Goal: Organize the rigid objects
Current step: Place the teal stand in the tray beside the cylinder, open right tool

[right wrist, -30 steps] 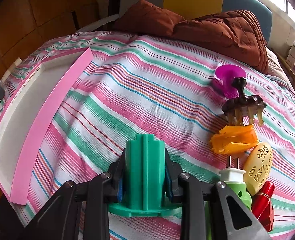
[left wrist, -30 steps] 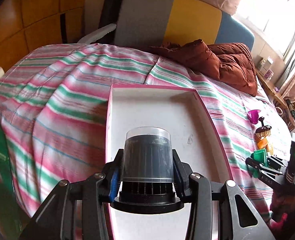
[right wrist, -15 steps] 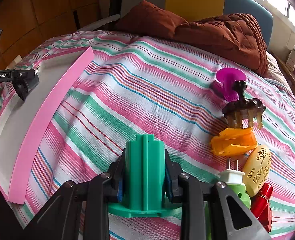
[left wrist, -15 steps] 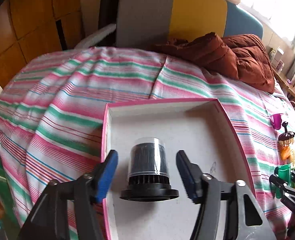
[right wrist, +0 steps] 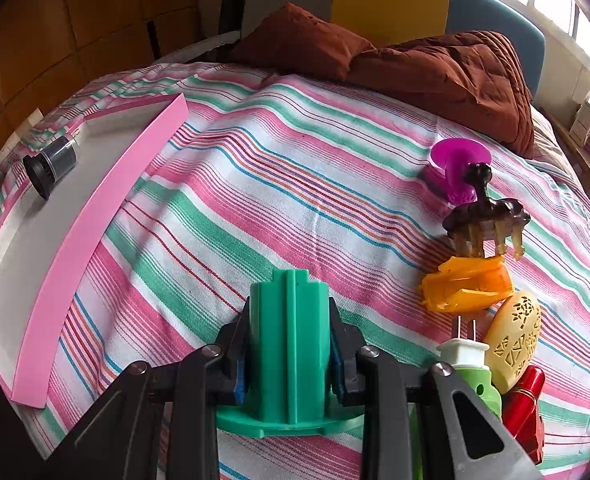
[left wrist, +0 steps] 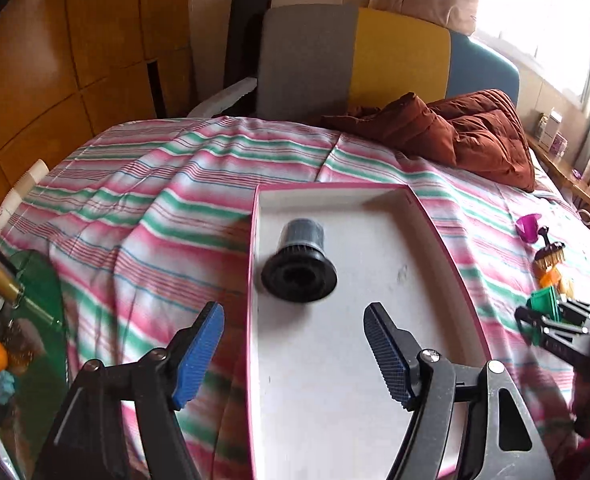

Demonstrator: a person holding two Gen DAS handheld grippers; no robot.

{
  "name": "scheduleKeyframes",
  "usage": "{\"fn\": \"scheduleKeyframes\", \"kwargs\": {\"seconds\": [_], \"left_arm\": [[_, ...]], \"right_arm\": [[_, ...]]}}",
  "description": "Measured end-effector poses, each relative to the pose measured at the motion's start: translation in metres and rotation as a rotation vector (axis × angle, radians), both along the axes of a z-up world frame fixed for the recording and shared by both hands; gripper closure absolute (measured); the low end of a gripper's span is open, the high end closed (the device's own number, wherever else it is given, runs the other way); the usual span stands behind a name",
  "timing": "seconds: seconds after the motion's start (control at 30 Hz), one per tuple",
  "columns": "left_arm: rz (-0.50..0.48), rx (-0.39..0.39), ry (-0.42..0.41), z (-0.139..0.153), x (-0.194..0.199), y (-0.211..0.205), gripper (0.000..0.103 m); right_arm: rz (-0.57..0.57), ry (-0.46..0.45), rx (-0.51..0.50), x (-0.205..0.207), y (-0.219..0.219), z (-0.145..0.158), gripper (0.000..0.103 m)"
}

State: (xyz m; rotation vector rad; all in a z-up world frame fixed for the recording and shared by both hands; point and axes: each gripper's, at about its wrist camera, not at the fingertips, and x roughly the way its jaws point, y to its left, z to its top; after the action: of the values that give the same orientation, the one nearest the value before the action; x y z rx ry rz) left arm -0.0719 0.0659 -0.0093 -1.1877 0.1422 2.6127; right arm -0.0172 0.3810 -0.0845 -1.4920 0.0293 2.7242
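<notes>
A black cylindrical filter [left wrist: 299,264] lies on its side inside the pink-rimmed white tray [left wrist: 447,240] on the striped bed. My left gripper [left wrist: 295,356] is open and empty, pulled back from the filter. The filter [right wrist: 53,166] and the tray [right wrist: 95,216] also show at the left of the right wrist view. My right gripper [right wrist: 291,344] is shut on a green plastic spool [right wrist: 291,320], held just above the bedspread. It also shows in the left wrist view [left wrist: 551,316].
A cluster of small objects lies right of the spool: purple cup [right wrist: 457,168], brown claw clip [right wrist: 483,220], orange clip [right wrist: 467,288], cream perforated case [right wrist: 515,332], green plug [right wrist: 465,360], red piece [right wrist: 523,404]. A brown quilt [right wrist: 435,68] lies at the headboard. A green glass side table [left wrist: 35,320] stands left of the bed.
My left gripper opened, released the black filter into the tray and drew back; the filter now lies tipped over. The right gripper kept its hold on the green spool and hardly moved.
</notes>
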Motion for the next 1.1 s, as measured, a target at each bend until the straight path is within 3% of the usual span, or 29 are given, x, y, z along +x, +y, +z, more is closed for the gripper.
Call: {"fn": "scheduleKeyframes", "kwargs": {"seconds": [0.27,0.63,0.9,1.1], "left_arm": [[0.035,-0.013,0.046,0.006,0.03,-0.02,0.026],[0.074,0.034,0.017,0.0,0.038,-0.047,0.026],[0.095,0.043,0.005,-0.006,0.04,-0.059,0.026],[0.116,0.051,-0.013,-0.011,0.038,-0.067,0.026]], "right_arm": [[-0.016,0.002,-0.007,0.002,0.0,0.0,0.073],[-0.131,-0.06,0.029,-0.003,-0.009,0.004,0.074],[-0.237,-0.078,-0.032,-0.002,-0.004,0.009,0.074],[-0.27,-0.022,-0.11,0.005,-0.009,0.03,0.074]]}}
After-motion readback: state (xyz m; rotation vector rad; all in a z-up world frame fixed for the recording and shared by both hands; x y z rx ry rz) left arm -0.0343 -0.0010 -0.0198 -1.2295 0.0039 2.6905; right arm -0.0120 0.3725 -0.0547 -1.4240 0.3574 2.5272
